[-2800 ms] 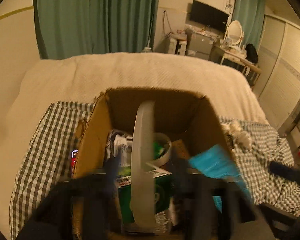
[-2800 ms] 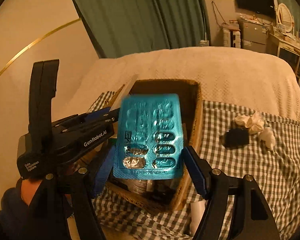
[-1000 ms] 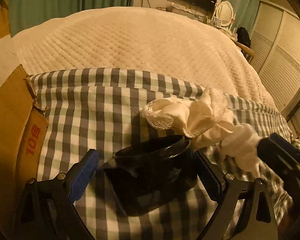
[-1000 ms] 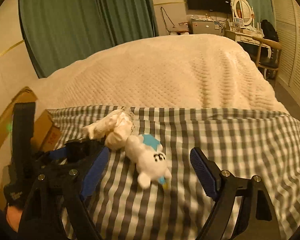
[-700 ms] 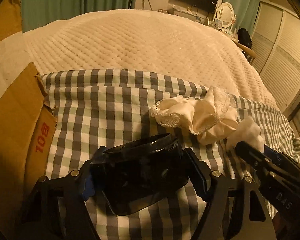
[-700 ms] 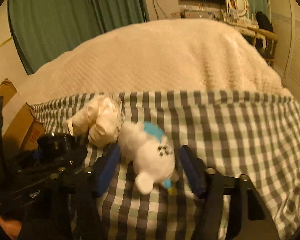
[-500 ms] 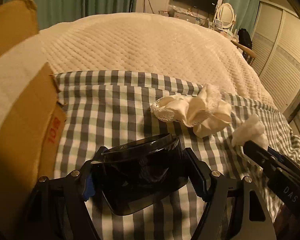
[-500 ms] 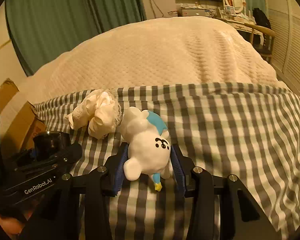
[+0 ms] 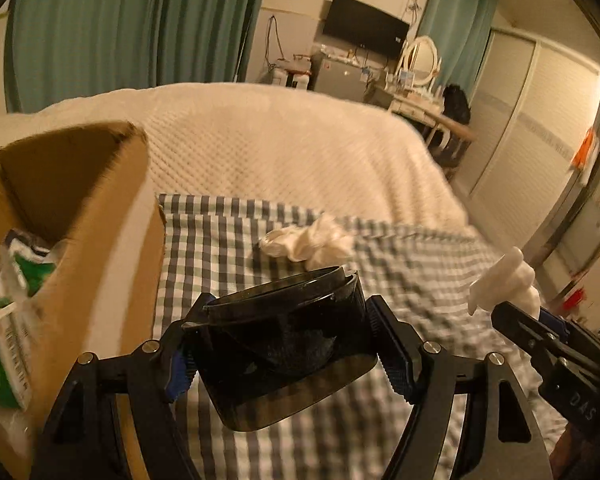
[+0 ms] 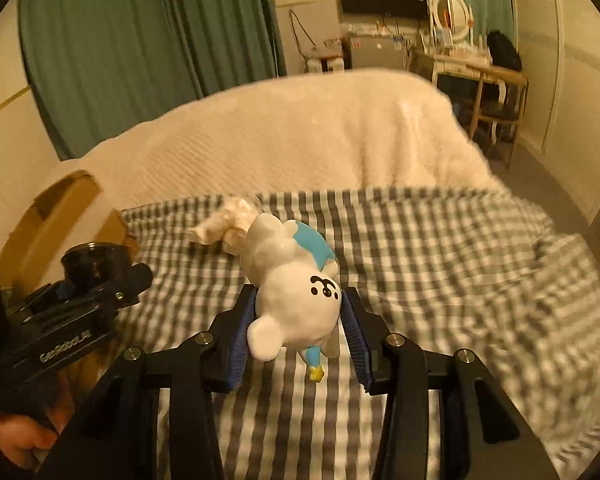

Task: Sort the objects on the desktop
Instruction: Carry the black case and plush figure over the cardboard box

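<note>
My left gripper (image 9: 284, 346) is shut on a dark translucent round container (image 9: 284, 340) and holds it above the checked cloth (image 9: 228, 240), just right of the open cardboard box (image 9: 100, 216). My right gripper (image 10: 298, 332) is shut on a white toy figure with a blue patch (image 10: 296, 280), lifted off the cloth (image 10: 440, 248). The toy also shows at the right of the left wrist view (image 9: 504, 280). The left gripper with its container shows at the left of the right wrist view (image 10: 92, 268).
A crumpled cream cloth (image 9: 308, 240) lies on the checked cloth; it also shows in the right wrist view (image 10: 228, 224). The box holds green packets (image 9: 0, 352). A cream quilted bedspread (image 9: 280, 140) lies beyond, with curtains, a dresser and a chair at the back.
Both grippers closed on their objects and lifted them. The left gripper has swung left with the container, so the box now shows beside it. The right gripper has raised the toy.
</note>
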`<action>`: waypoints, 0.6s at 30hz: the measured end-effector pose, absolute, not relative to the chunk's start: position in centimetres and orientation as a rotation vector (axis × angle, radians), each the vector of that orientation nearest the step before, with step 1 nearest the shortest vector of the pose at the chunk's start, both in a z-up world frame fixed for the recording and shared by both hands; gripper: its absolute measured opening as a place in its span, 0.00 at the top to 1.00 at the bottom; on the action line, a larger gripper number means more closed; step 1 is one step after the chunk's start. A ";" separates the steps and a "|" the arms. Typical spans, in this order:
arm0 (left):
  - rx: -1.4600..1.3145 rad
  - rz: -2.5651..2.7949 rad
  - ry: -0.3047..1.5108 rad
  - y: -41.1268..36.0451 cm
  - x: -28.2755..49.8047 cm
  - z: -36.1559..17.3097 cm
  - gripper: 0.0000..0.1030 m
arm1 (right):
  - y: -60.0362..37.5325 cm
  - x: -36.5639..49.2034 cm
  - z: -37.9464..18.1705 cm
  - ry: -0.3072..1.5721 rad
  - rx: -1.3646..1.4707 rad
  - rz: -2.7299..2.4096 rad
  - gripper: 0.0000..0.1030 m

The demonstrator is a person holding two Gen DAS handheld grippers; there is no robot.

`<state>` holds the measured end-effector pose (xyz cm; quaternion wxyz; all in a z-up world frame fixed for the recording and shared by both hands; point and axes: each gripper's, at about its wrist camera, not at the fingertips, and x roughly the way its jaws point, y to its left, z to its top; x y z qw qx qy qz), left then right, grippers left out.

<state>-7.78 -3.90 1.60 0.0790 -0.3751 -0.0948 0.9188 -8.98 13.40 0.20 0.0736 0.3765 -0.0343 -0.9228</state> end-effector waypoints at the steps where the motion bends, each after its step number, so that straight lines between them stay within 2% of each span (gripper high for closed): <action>1: -1.096 2.746 -0.296 -4.2 -7.1 3.0 0.25 | 13.4 -8.5 1.2 -0.088 1.116 -2.780 0.60; 4: -0.992 2.775 -0.249 -5.4 -5.0 8.2 0.25 | 12.3 -5.7 6.1 -0.046 1.042 -2.812 0.60; 10: -0.930 2.851 -0.236 -11.1 -2.5 15.2 0.25 | 7.3 -1.4 15.2 0.049 0.866 -2.832 0.60; 14: -0.960 2.923 -0.186 -15.2 -1.7 16.6 0.25 | 2.7 -0.1 18.5 0.048 0.812 -2.775 0.60; 18: -1.043 2.971 -0.193 -19.0 -2.0 15.2 0.25 | -2.6 -0.1 18.9 0.042 0.812 -2.695 0.60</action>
